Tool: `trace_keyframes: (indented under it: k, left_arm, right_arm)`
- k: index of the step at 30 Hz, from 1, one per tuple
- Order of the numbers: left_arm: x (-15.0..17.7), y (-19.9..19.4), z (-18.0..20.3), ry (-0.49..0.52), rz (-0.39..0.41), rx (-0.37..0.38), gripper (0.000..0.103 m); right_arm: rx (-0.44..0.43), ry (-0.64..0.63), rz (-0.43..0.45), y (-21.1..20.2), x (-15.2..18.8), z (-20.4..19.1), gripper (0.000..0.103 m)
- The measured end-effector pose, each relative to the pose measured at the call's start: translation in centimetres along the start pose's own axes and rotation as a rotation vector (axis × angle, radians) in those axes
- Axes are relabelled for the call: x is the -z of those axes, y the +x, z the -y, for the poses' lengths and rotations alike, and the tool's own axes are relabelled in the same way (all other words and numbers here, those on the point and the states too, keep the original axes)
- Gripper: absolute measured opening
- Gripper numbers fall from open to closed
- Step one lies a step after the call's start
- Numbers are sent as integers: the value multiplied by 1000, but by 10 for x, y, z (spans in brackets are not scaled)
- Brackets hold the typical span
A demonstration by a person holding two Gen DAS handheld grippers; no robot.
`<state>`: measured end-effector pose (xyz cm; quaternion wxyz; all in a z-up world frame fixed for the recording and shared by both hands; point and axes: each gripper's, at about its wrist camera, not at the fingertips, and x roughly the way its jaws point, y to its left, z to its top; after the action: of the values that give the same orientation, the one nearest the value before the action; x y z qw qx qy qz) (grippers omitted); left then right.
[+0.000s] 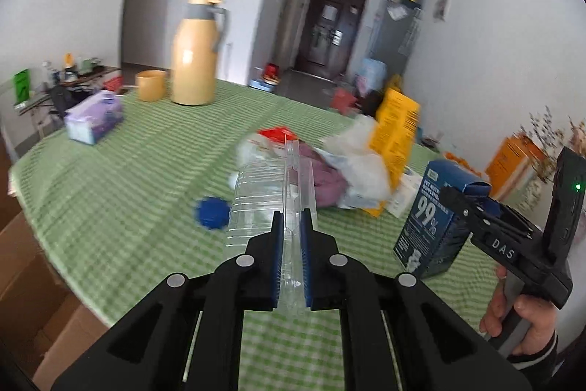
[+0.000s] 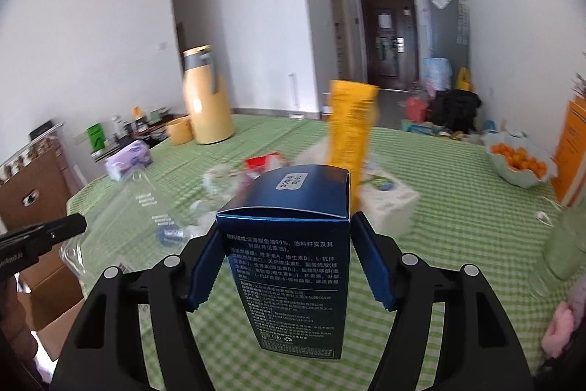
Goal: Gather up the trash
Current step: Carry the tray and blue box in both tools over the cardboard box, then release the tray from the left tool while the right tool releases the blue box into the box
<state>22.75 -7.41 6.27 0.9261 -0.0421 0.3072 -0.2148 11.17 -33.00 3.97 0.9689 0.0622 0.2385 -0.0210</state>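
In the left wrist view my left gripper is shut on the flattened end of a clear plastic bottle, which sticks out ahead and ends in a blue cap. My right gripper is shut on an upright dark blue carton, pads pressed on both its sides, lifted above the green checked tablecloth. The same blue carton and right gripper show at the right of the left wrist view. Beyond lies a pile of crumpled white paper, purple wrapper and a red packet.
A yellow box stands behind the pile. A cream thermos jug, a yellow cup and a purple tissue pack sit far left. A bowl of oranges stands at the right, and cardboard boxes stand beside the table's left edge.
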Motion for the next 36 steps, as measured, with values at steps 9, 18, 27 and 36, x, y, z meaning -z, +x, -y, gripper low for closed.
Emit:
trace_keyframes:
  k: [9,18,27,36]
  left_arm:
    - [14,-66,-115,-156,76,-216,6]
    - [75,-152,-272,-392,88,-550,7]
    - [156,-168,-390,-657,-30,-734,7]
    - [198,-145,-422,-776,-88,-747,25]
  right_arm:
    - [-259,-158,-42,42,-9,-136,64]
    - [-631,-324,-148,78,13,-337,63]
    - [-804,-421,-376,131,76,-487,63]
    - [-822,-438,-539,169,129,-547,64]
